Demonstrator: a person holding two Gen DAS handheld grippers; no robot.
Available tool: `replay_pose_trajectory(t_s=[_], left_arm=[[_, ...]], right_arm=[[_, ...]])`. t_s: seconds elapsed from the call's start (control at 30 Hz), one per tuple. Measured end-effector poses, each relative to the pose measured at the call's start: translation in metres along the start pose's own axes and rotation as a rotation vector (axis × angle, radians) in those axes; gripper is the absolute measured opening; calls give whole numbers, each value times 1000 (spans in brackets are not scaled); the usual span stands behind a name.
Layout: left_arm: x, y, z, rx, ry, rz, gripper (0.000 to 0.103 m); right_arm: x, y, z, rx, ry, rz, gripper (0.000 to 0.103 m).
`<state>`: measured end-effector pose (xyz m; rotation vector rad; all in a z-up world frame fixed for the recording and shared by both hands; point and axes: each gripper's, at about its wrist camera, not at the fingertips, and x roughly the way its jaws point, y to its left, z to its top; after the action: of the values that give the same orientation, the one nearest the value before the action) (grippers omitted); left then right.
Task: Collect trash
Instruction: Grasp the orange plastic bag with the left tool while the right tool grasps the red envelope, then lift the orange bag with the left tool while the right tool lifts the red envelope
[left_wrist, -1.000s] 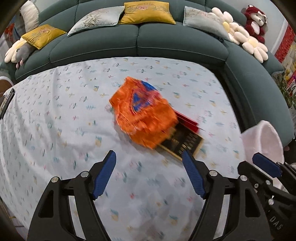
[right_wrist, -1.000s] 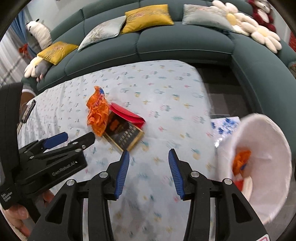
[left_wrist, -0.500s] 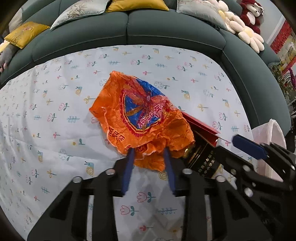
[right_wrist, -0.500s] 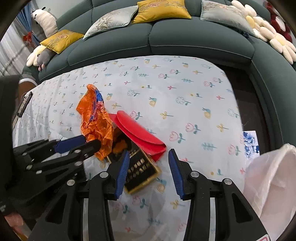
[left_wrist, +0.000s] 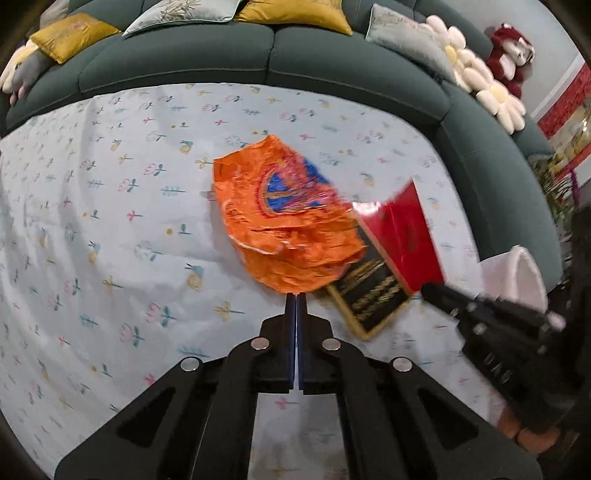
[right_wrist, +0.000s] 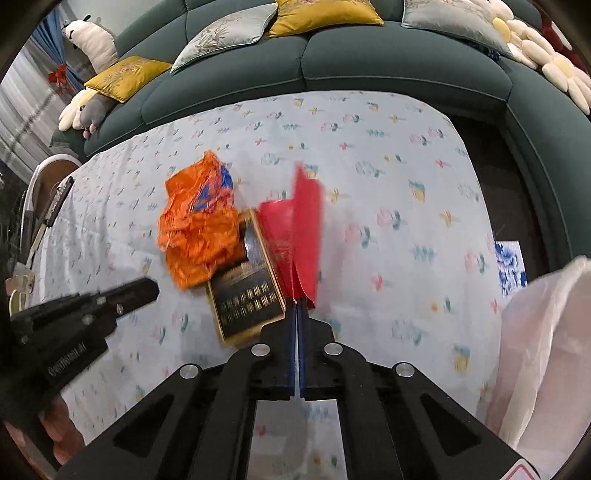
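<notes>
A crumpled orange wrapper (left_wrist: 288, 229) (right_wrist: 195, 229) lies on the flowered tablecloth (left_wrist: 110, 229), partly over a black and gold box (left_wrist: 373, 295) (right_wrist: 247, 295). My left gripper (left_wrist: 296, 295) is shut, pinching the wrapper's near edge; in the right wrist view its tip (right_wrist: 147, 290) sits at the wrapper's lower left. My right gripper (right_wrist: 297, 301) is shut on a red packet (right_wrist: 303, 236) (left_wrist: 402, 236), which stands tilted up off the box. In the left wrist view the right gripper (left_wrist: 432, 291) holds the packet's lower corner.
A white bag (right_wrist: 546, 332) (left_wrist: 517, 273) hangs open at the table's right side. A dark green sofa (left_wrist: 258, 55) with cushions and plush toys curves behind the table. A remote (right_wrist: 55, 199) lies at the far left edge. A blue and white paper (right_wrist: 511, 266) lies on the floor.
Both grippers have closed: the left on the orange wrapper's near edge, the right on the red packet. The packet has tipped up off the box. Both hands moved in lower.
</notes>
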<state>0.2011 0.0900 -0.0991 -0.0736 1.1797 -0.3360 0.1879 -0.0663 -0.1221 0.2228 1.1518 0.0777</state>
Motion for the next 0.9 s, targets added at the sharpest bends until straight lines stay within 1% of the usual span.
replay_pose_trajectory(t_s=[0.07,0.1,0.13,0.2,0.23,0.3,0.33,0.4,0.47,0.5,0.53,0.57,0.6,0.63,0.67,0.7,0.77,0.9], left_arm=[[-1,-4,1,-16,8,-11,20],[-1,-8,5,-19,3,-5,45],[-1,-13,11,-21,-24,13,60],[1,-25,20,-12,-55,50,67],[6,-30,25,-11,-58,74,76],[17,-34,33,-26,-65,121,83],[23,-35,37,-34,-62,147,84],[41,-30,45,-74,-18,171,84],[57,-23,48,-115,37,186,78],[63,-19,48,-131,54,182,70],[64,-16,47,-140,64,157,65],[61,-14,46,-143,51,141,58],[55,-12,44,-141,34,127,47],[49,-11,42,-140,23,118,31],[41,-7,38,-142,20,89,22],[35,-3,34,-148,23,67,21],[23,2,23,-157,10,52,18],[5,8,2,-166,7,39,15]], right_arm=[[-6,-3,-7,14,-7,2,1],[-9,-6,-10,22,-11,3,1],[-13,-9,-12,37,-20,2,1],[-18,-15,-14,56,-30,3,1],[-20,-17,-14,63,-32,3,1],[-22,-21,-14,73,-35,1,1],[-23,-23,-13,75,-36,-2,1],[-23,-26,-13,78,-37,-6,1],[-23,-29,-13,87,-35,-4,1],[-23,-30,-13,90,-35,-3,1],[-22,-31,-14,91,-33,-3,1],[-22,-31,-15,89,-33,-5,1],[-23,-31,-16,87,-34,-6,1],[-23,-31,-17,84,-36,-6,1],[-24,-31,-18,84,-37,-4,1],[-25,-31,-19,87,-38,-1,1],[-27,-31,-22,99,-42,7,1],[-34,-30,-29,121,-50,14,1]])
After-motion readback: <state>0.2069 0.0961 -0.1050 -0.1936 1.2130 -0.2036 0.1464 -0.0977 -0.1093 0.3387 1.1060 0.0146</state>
